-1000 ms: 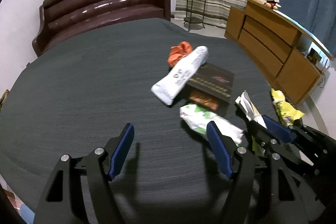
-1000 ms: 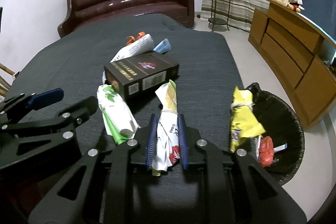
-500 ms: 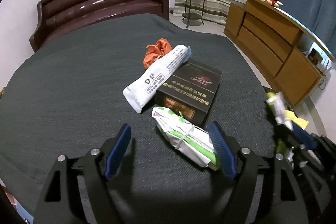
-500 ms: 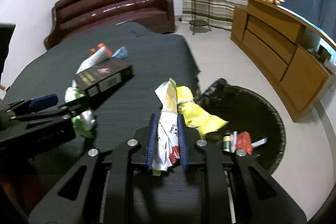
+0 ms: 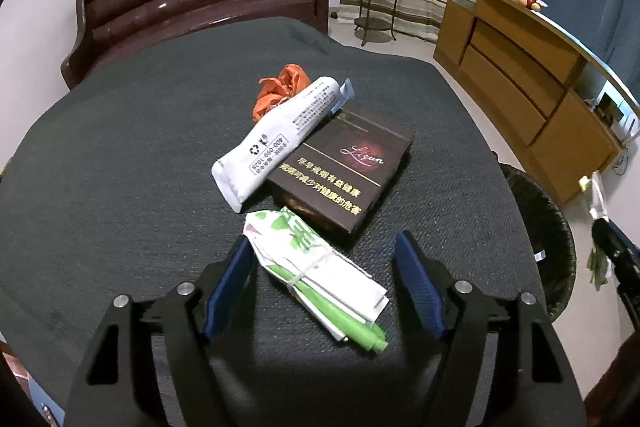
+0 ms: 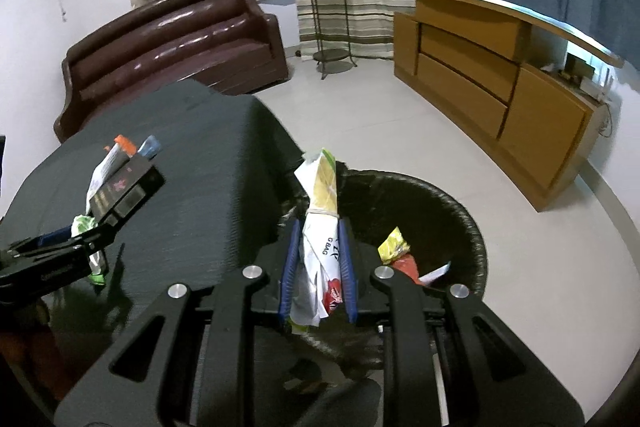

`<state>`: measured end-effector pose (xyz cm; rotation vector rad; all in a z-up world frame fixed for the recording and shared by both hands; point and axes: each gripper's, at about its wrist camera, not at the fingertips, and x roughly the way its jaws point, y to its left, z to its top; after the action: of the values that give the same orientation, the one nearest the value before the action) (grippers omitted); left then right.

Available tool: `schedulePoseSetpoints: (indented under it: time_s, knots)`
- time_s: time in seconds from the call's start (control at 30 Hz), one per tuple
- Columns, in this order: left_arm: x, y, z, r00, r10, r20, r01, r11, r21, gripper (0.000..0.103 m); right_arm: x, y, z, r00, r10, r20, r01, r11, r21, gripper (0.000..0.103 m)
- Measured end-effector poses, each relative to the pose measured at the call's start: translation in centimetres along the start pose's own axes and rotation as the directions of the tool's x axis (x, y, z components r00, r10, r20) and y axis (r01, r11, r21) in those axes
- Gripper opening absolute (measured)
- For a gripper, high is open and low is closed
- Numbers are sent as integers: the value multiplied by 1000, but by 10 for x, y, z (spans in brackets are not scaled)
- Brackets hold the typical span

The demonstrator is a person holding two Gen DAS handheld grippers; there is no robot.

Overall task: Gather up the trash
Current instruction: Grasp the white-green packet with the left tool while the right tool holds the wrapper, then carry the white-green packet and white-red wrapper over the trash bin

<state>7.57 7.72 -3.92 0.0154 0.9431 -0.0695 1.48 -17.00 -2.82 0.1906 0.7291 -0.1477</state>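
My left gripper (image 5: 324, 259) is open, its blue pads on either side of a green-and-white wrapper bundle (image 5: 316, 267) lying on the dark table (image 5: 120, 167). Behind it lie a dark cigarette box (image 5: 344, 167), a white tube (image 5: 276, 139) and an orange crumpled wrapper (image 5: 280, 91). My right gripper (image 6: 318, 251) is shut on a white-and-yellow wrapper (image 6: 322, 219), held over the near rim of the black trash bin (image 6: 460, 227). The bin holds a yellow wrapper (image 6: 394, 245) and red trash (image 6: 408, 265). The left gripper (image 6: 60, 251) shows at the left of the right wrist view.
The trash bin (image 5: 548, 235) stands on the floor at the table's right edge. A brown sofa (image 5: 192, 3) is behind the table. A wooden sideboard (image 6: 500, 87) and a plant stand (image 6: 324, 7) stand beyond on the pale floor.
My right gripper carried the white-and-yellow wrapper off the table to above the bin. My left gripper moved forward until its open pads bracket the green-and-white bundle. The yellow wrapper now lies in the bin.
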Motion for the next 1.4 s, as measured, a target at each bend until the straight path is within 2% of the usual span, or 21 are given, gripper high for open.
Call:
schedulePoseSetpoints:
  time_s: [0.13,0.2,0.3,0.57,0.87,1.13,1.4]
  knots:
    - [3,-1,-1,1000,7,-20,-8,1000,-14,72,0,-8,-1,1000,3,2,-3,1000,16,19]
    - [2,2,-3,1000,14,-24,-14,1000,-14,60,0,-12,-1,1000,6,3,-6,1000,20,19]
    - [-1,6,-9,1000,27,-17,-27,1000,10,54,0,-16,-3,1000,9,4,-9,1000,28,19]
    - [-13,17,-21,1000,5,1,-5,1000,26,43,-1,-19,-5,1000,17,6,-18,999,41,19]
    - [-38,11,-22,995,-33,92,25,996,80,41,-2,-19,-4,1000,15,11,-15,999,38,19]
    - [-71,-22,-14,968,-139,208,97,975,197,41,-12,-23,1,999,-10,35,9,999,38,19]
    - [-59,-66,1,941,-231,247,164,950,266,41,-20,-31,6,998,-41,54,39,998,50,19]
